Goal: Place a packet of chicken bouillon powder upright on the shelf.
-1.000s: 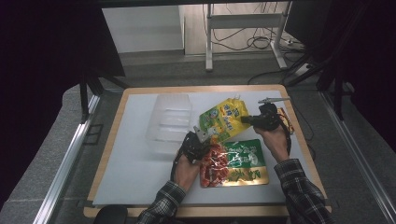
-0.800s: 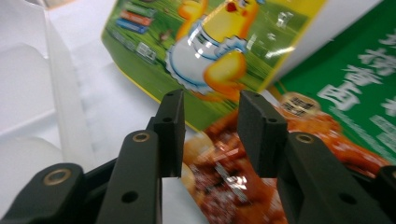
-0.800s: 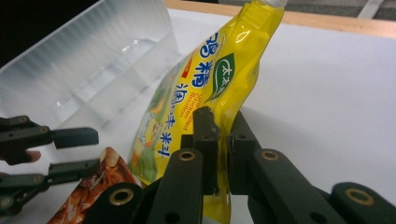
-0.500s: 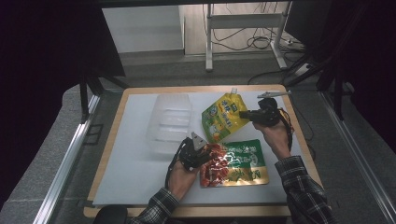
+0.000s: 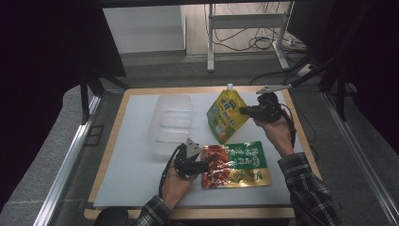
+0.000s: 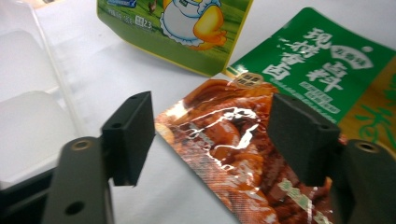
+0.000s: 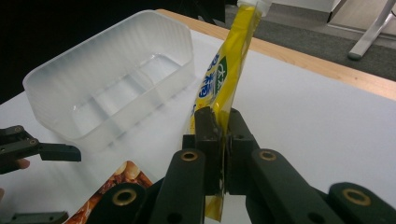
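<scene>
Yellow-green spouted pouch is held up off the white mat by the right gripper, whose jaws are clenched flat on one side edge of it. A white cap is carried at the top of the pouch, the print is yellow above and green below, and a cartoon figure is seen on the lower face in the left gripper view. In the right gripper view the pouch is seen edge-on, thin and nearly upright, with its lower end hanging clear of the mat.

Below and in front of it, a flat snack packet is laid on the mat, green with a gold border at the right, red with a glossy food picture at the left. The left gripper is set at the packet's red end; its jaws have just been opening and now stand apart, with the packet's corner lying between them but not pressed.

To the left, a clear plastic bin with dividers is placed on the mat, well apart from the pouch. Bare mat is left between bin and pouch, along the far edge, and over the whole left front. The mat is bordered by the wooden table edge, beyond which grey floor is seen.
</scene>
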`<state>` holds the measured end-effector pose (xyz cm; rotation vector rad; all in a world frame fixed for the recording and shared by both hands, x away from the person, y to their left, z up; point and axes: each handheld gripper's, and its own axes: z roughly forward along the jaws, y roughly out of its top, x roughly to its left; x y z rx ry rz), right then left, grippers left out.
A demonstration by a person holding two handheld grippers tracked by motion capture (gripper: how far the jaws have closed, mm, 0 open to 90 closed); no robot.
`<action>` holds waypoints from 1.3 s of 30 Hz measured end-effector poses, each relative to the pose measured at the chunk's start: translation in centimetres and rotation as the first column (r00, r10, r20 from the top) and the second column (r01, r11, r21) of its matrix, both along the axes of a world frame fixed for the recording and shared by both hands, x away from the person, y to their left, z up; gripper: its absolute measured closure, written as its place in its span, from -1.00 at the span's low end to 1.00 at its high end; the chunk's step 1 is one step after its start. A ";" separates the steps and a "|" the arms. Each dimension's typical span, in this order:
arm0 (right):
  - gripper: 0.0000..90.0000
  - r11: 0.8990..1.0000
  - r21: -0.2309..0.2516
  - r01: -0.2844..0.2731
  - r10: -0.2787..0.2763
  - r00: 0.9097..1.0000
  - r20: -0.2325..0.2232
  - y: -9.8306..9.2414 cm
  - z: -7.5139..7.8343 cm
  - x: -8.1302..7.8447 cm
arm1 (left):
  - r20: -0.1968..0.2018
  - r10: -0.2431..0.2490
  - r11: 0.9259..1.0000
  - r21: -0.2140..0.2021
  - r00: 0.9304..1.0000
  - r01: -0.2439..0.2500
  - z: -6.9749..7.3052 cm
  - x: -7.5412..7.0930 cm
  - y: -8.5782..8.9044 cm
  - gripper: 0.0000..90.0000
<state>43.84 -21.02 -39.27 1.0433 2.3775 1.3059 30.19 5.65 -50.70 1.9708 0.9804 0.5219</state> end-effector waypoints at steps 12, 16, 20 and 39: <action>0.94 0.996 -0.089 -0.021 0.026 0.998 0.055 0.8 1.6 -0.3 | -0.050 -0.035 0.999 -0.010 0.998 0.034 0.5 -1.2 1.6 -0.53; 0.94 0.995 -0.099 -0.023 0.029 0.998 0.062 0.9 1.9 -0.3 | -0.063 -0.048 0.999 -0.008 0.997 0.048 0.6 -1.7 2.2 -0.56; 0.94 0.995 -0.101 -0.027 0.034 0.997 0.067 1.0 2.3 -0.3 | -0.091 -0.068 0.998 -0.017 0.994 0.066 0.7 -2.4 2.9 -0.60; 0.94 0.986 -0.100 -0.133 0.140 0.988 0.069 2.0 4.0 0.3 | -0.076 -0.079 0.997 0.015 0.994 0.080 0.2 -4.6 6.4 -0.92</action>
